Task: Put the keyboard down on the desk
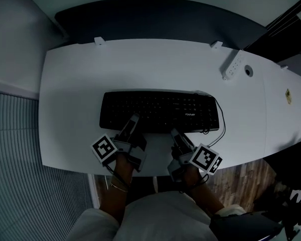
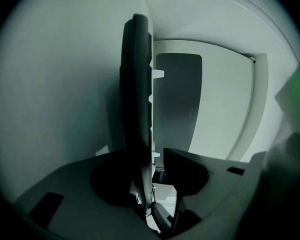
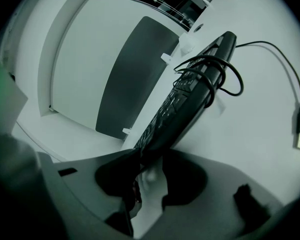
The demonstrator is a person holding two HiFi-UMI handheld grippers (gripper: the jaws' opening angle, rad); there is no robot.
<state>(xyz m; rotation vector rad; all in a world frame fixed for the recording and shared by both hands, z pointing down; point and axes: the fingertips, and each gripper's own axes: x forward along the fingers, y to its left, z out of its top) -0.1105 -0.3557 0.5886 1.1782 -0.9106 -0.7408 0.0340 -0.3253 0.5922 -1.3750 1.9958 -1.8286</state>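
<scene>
Left gripper (image 1: 133, 120): jaws spread. The near edge of the flat black plastic keyboard (image 1: 160, 111) sits between them with a gap on one side, so no pinch. Right gripper (image 1: 174, 134): jaws also apart around that edge, no clamp as far as I can judge. Keyboard lies flat, centre frame, on the white rectangular desk (image 1: 140, 64). Placement looks done, release step in hand. Next: back both grippers straight off toward frame bottom without dragging the edge.
</scene>
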